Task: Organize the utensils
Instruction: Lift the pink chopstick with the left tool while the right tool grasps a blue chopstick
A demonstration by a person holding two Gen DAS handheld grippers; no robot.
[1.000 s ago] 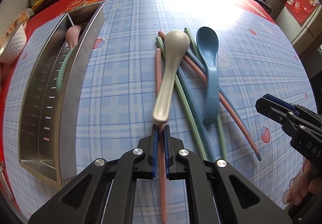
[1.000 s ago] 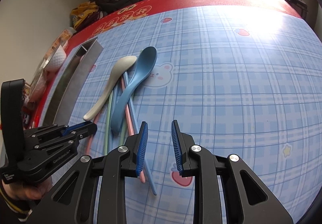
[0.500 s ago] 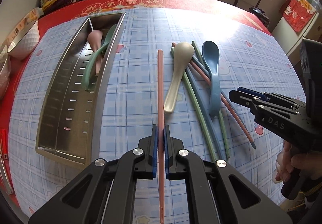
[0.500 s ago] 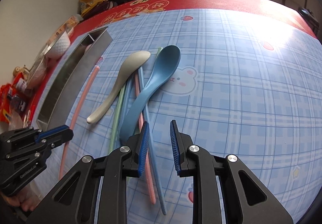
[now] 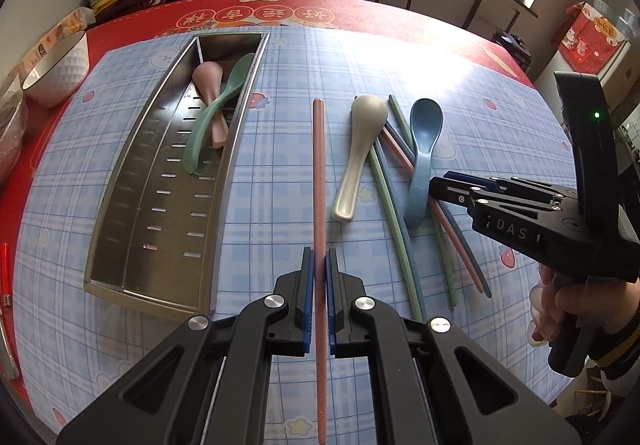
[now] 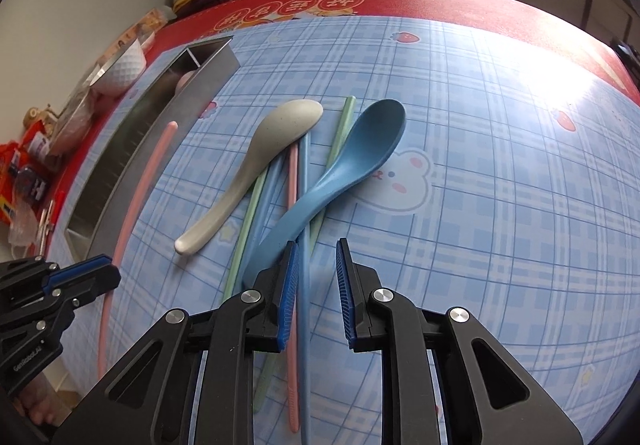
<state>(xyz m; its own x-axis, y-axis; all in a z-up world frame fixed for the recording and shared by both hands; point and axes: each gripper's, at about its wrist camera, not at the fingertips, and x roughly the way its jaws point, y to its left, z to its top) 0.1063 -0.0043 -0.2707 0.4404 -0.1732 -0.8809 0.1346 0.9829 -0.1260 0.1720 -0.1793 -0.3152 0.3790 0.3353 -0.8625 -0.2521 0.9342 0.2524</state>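
Over the blue-checked bench (image 5: 280, 173), in the left wrist view, your left gripper (image 5: 319, 285) is clamping a pink chopstick (image 5: 319, 173) between narrow jaws, the stick lying straight ahead between the steel tray (image 5: 132, 205) and the loose pile. A pink spoon (image 5: 208, 85) and a green spoon (image 5: 208, 117) are lying crossed in the tray's right compartment. A cream spoon (image 5: 360, 149) and a blue spoon (image 5: 422, 153) are resting on a fan of other chopsticks, where your right gripper (image 5: 444, 185) is reaching in beside the blue spoon's handle.

In the right wrist view, your right gripper (image 6: 317, 277) is hanging with jaws parted wide just over the handle end of the blue spoon (image 6: 352, 161) and a blue chopstick (image 6: 305, 285). The cream spoon (image 6: 256, 161) is lying to its left, and the held pink chopstick (image 6: 136, 197) is running alongside the tray (image 6: 160, 125).
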